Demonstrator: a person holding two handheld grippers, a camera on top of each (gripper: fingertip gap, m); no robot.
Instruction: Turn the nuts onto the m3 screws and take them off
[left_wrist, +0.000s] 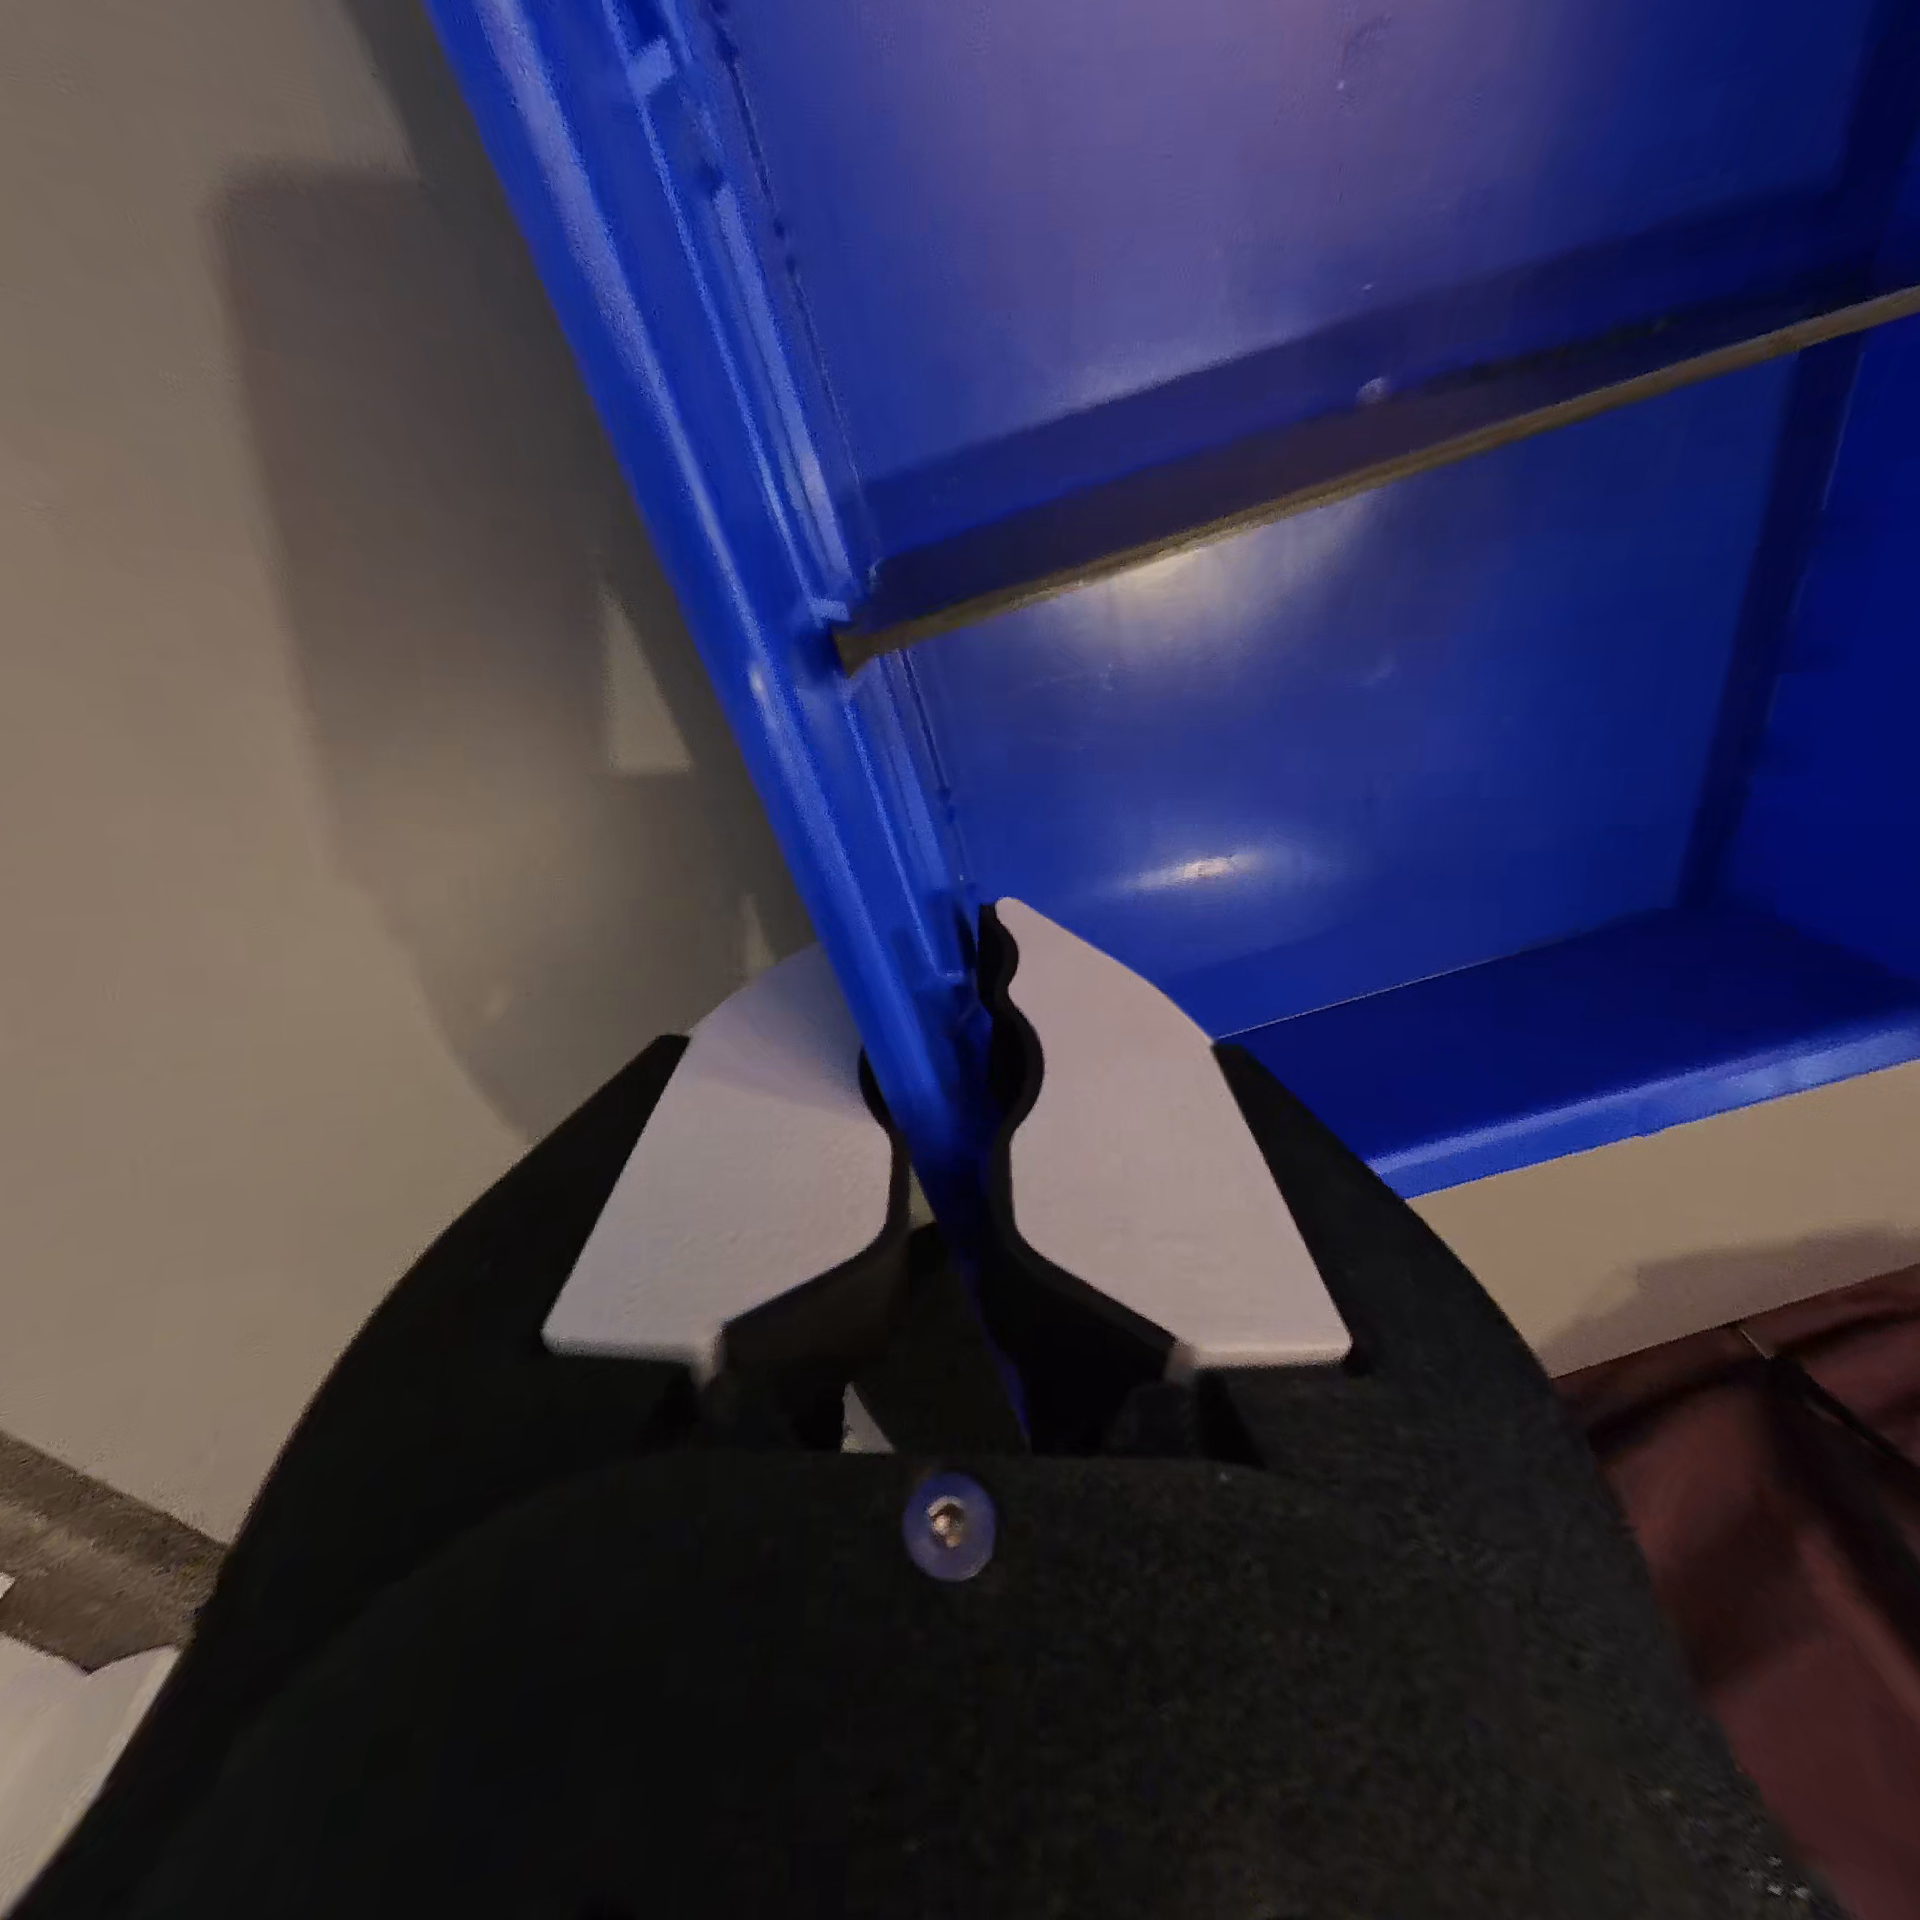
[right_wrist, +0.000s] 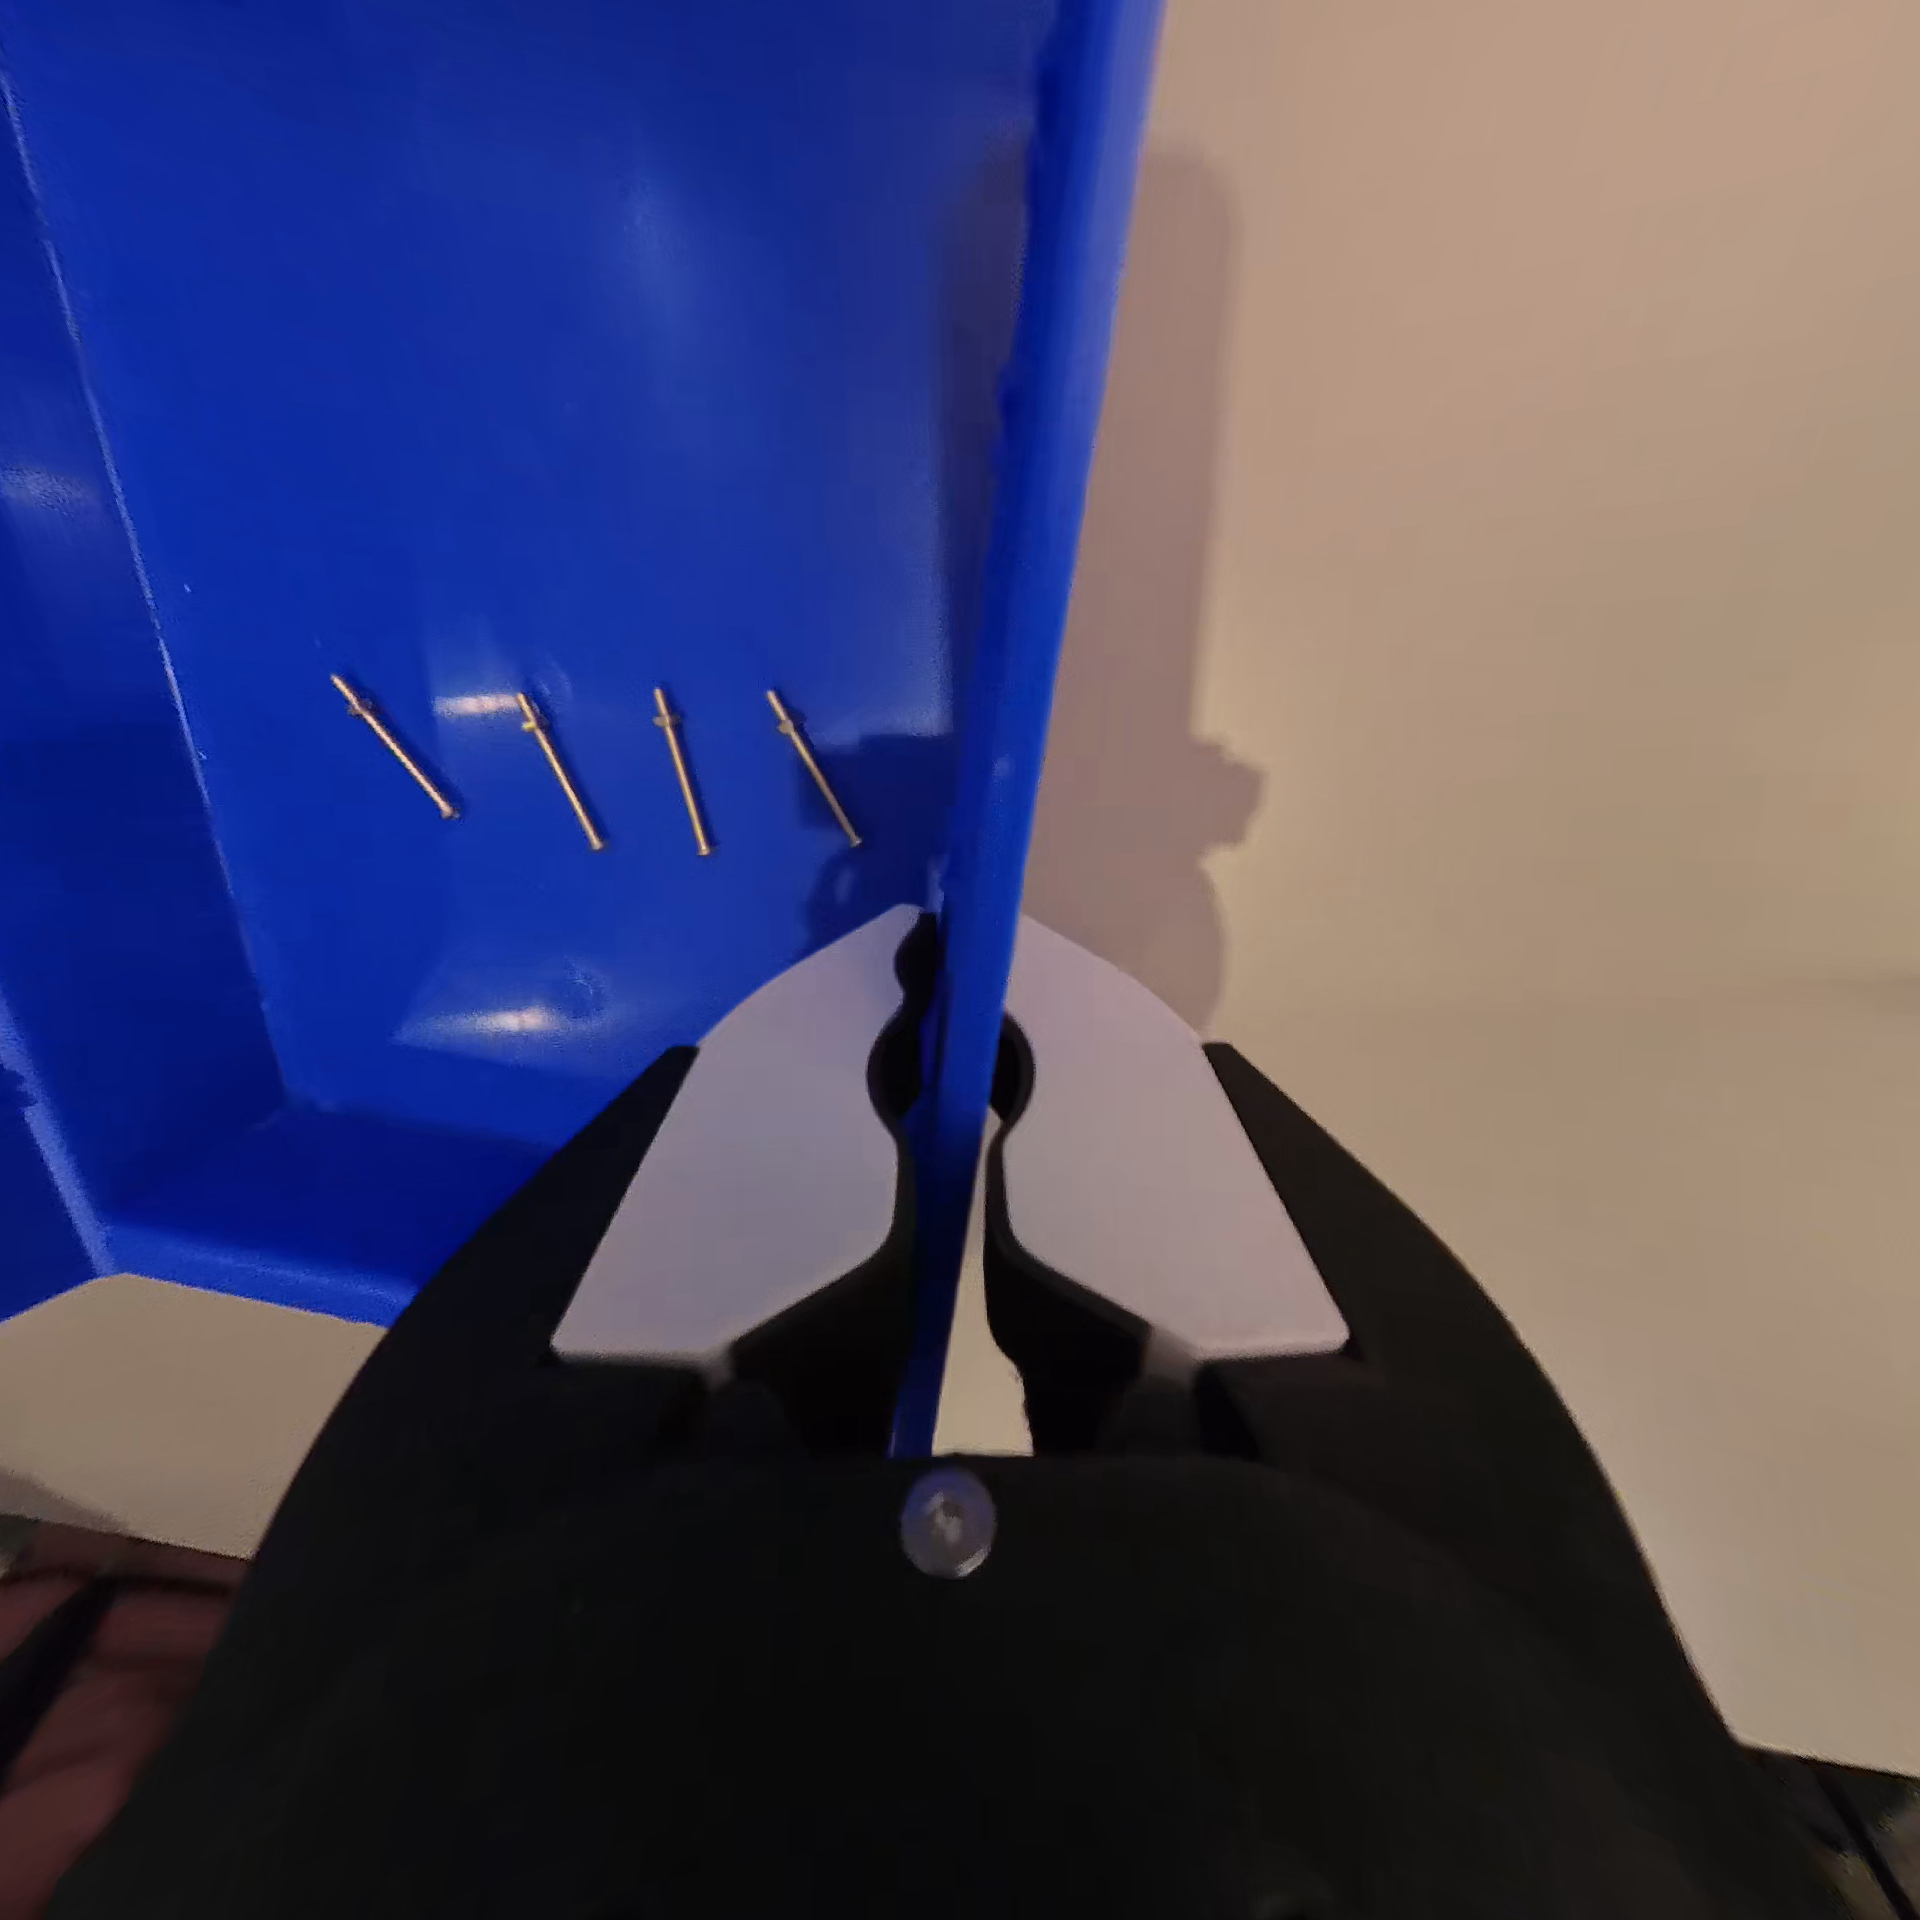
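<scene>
No writing, label, brand mark, number or sign can be read in either view. The blue bin (left_wrist: 1351, 312) has plain walls and floor, and the pale table (right_wrist: 1558, 727) under it is unmarked. The black and white faces of the left gripper (left_wrist: 940, 1049) and the right gripper (right_wrist: 956, 1039) carry no lettering. The thin screws (right_wrist: 592, 769) are too small to show any marking.
</scene>
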